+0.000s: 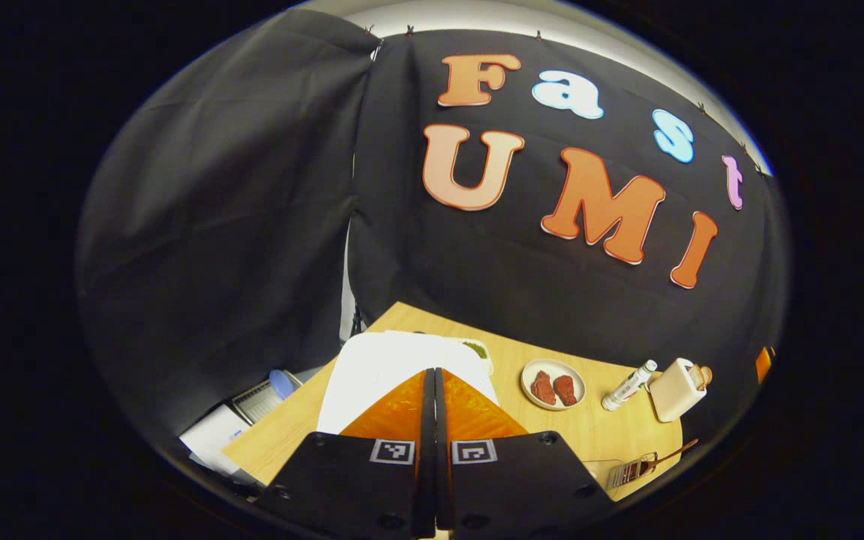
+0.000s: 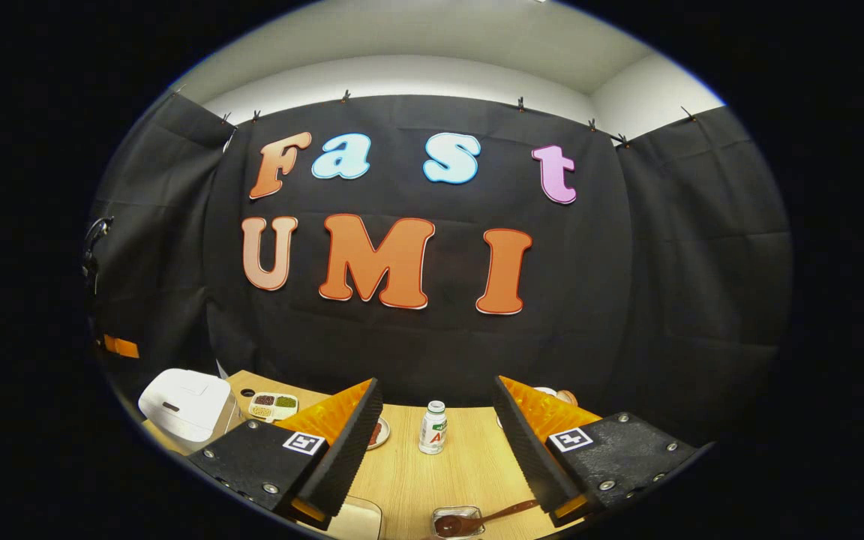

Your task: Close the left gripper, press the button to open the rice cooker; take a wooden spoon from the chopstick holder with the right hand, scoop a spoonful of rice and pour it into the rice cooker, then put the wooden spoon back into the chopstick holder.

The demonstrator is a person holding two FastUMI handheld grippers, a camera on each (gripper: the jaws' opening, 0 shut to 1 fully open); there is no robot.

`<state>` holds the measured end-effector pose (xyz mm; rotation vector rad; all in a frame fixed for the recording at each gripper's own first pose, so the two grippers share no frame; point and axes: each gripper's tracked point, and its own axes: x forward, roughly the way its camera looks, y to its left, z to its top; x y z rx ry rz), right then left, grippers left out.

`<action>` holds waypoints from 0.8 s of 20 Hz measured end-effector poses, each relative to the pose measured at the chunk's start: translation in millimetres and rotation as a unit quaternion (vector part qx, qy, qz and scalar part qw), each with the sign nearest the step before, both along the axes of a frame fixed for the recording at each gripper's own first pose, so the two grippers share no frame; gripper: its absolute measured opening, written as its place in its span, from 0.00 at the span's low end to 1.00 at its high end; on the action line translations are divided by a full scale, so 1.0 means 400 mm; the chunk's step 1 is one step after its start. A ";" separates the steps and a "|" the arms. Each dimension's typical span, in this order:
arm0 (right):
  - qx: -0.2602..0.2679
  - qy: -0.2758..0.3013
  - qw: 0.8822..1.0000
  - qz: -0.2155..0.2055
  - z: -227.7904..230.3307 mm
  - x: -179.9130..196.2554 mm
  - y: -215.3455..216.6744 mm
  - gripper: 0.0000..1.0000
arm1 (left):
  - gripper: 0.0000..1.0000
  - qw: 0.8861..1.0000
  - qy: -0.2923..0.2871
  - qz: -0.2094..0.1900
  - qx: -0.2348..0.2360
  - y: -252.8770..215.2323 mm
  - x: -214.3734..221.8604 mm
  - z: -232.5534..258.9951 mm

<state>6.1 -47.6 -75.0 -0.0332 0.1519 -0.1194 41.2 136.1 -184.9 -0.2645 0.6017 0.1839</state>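
Observation:
My left gripper (image 1: 433, 373) is shut with nothing between its fingers, and hangs just above the white rice cooker (image 1: 379, 367). In the right gripper view the rice cooker (image 2: 184, 403) stands at the table's left end with its lid down. My right gripper (image 2: 438, 384) is open and empty above the table's near side. A wooden spoon (image 2: 503, 512) lies with its bowl in a small clear dish (image 2: 456, 523) of dark grains, just in front of that gripper. The spoon (image 1: 670, 453) and the cream chopstick holder (image 1: 674, 390) sit far right in the left gripper view.
On the wooden table (image 2: 469, 457) stand a white bottle (image 2: 432, 427), a divided tray of grains (image 2: 273, 405) and a plate with red pieces (image 1: 553, 383). A pale container (image 2: 357, 523) sits at the near edge. Papers (image 1: 211, 435) lie off the table's left.

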 end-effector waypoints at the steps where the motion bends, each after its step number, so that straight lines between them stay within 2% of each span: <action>1: -0.002 0.005 1.000 -0.003 -0.009 -0.003 -0.004 0.93 | 0.05 1.000 0.019 -0.004 -0.015 -0.004 0.002 -0.035; 7: -0.003 0.038 0.999 -0.027 -0.072 -0.017 -0.041 0.93 | 0.03 0.989 0.109 -0.008 -0.096 0.000 -0.010 -0.195; 12: -0.003 0.061 0.997 -0.046 -0.121 -0.031 -0.068 0.93 | 0.05 0.982 0.143 -0.002 -0.125 0.012 -0.011 -0.263; 16: -0.002 0.077 0.996 -0.052 -0.155 -0.039 -0.084 0.93 | 0.05 0.978 0.164 0.000 -0.127 0.018 -0.022 -0.308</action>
